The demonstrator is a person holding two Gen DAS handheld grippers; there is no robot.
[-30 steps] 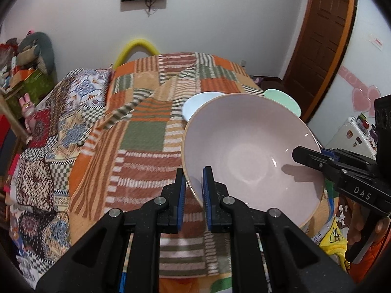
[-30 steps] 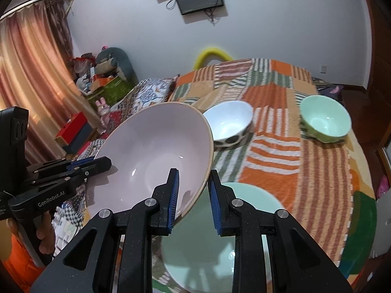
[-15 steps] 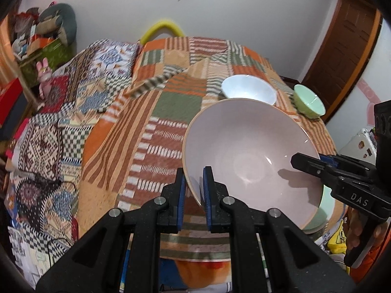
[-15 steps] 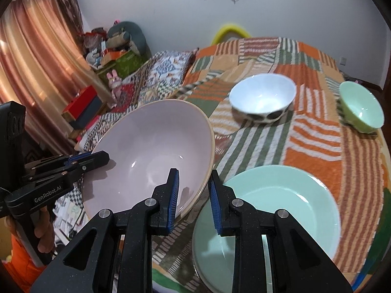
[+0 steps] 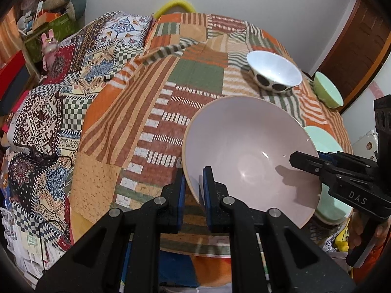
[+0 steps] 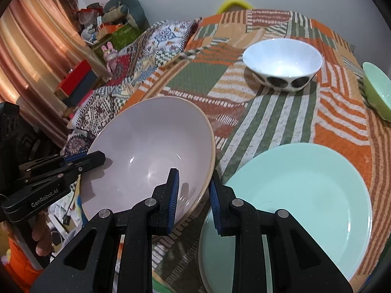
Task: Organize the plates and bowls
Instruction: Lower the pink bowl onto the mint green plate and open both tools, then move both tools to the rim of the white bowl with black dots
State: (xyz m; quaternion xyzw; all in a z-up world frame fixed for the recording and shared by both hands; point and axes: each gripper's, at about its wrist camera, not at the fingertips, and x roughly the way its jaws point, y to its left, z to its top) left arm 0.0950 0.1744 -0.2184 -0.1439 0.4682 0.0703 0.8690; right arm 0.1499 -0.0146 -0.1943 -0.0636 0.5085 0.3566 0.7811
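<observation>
Both tools, left tool (image 5: 191,190) and right tool (image 6: 193,200), clamp opposite rims of a pink bowl (image 5: 246,151) held above the quilt-covered table (image 5: 156,112), near a mint plate (image 6: 300,195).

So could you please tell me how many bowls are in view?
3: large pale pink bowl held by both tools, white black-spotted bowl mid-table, small green bowl at the right edge. None seems hidden.

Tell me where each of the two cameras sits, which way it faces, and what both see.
Left wrist: on the left gripper, facing across the patchwork table; right gripper enters at right.
Right wrist: on the right gripper, facing over the green plate; left gripper enters at left.
Shared: pink bowl clamped by both, spotted white bowl.
</observation>
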